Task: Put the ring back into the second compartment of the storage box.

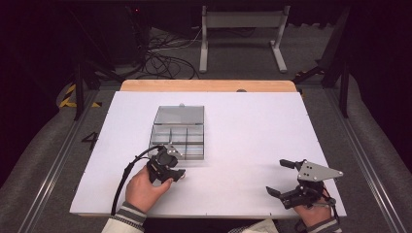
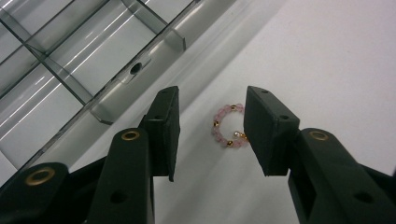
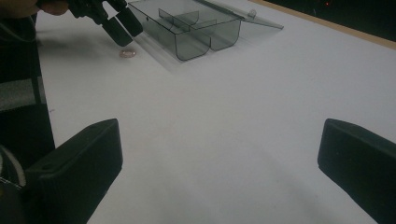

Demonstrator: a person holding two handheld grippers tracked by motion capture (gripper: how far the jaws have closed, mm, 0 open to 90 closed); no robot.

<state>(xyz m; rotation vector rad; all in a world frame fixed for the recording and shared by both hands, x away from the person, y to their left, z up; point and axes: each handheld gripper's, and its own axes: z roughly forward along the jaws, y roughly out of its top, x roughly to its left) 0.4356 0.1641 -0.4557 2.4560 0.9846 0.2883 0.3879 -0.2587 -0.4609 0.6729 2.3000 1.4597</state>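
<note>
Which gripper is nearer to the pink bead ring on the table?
Left. The left gripper points down over the bead ring, which lies between its jaws, beside the clear box. The right gripper sits far off near the table's right corner.

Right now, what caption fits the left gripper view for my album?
Black left gripper jaws straddle a small pink beaded ring on the white table, beside a clear plastic compartment box.

Black number 4 on the floor (image 1: 90, 141), left of table (image 1: 243, 204)
</note>
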